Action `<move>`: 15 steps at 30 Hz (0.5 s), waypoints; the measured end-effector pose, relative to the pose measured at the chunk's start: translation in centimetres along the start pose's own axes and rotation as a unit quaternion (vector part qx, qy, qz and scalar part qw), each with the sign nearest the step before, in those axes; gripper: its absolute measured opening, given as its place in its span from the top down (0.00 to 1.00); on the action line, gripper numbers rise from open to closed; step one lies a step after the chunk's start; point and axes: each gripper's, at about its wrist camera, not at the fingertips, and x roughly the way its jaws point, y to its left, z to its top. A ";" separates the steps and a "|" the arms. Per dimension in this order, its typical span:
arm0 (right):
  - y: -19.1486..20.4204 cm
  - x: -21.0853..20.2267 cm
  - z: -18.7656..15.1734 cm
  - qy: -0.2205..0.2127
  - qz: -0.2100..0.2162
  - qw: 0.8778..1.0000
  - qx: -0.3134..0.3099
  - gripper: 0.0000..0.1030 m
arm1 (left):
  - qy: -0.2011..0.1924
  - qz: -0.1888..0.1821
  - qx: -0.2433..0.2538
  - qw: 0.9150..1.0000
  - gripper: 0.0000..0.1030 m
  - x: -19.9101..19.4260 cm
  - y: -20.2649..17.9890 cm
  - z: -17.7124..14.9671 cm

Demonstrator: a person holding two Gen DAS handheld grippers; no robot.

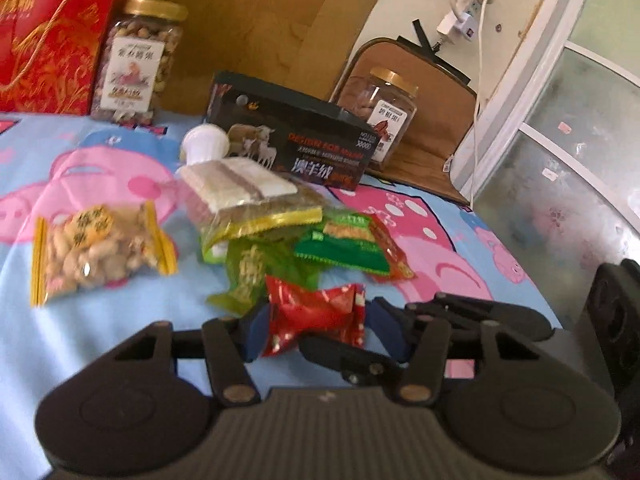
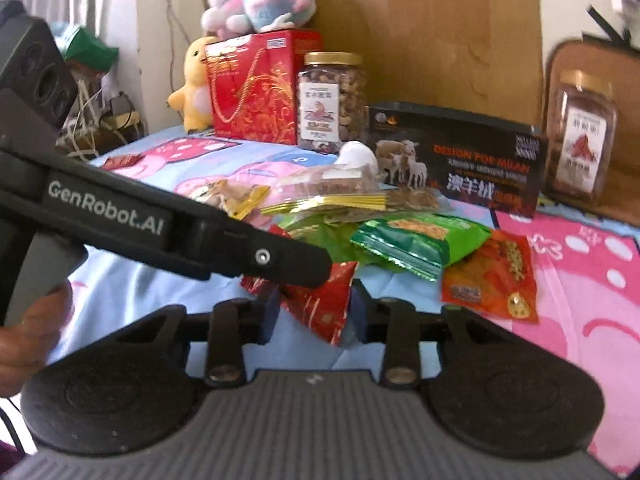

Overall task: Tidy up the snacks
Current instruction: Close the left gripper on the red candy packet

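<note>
Both tongs (image 1: 314, 330) (image 2: 316, 310) pinch the red packet (image 1: 316, 312); only right view shows plush toys (image 2: 260, 0)

Both wrist cameras sit low and near over the bed, facing the far headboard; both share the snack pile (image 1: 280, 232) (image 2: 360, 220).

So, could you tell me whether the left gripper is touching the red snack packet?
Touching. In the left wrist view the left gripper has its blue-padded jaws against both sides of the red snack packet, with no gap visible on either side.
</note>
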 end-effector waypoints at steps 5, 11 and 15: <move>0.8 -0.3 -0.2 -0.003 0.000 1.000 -0.016 0.62 | -0.015 -0.011 -0.020 1.000 0.52 -0.9 0.8 -0.9; 1.1 -0.2 -0.2 0.001 0.004 1.000 -0.019 0.62 | -0.030 -0.020 -0.029 0.999 0.53 -0.7 1.7 -2.2; 1.2 -0.1 -0.2 0.005 0.004 1.000 -0.017 0.62 | -0.034 -0.030 -0.040 0.998 0.53 -0.7 2.2 -2.2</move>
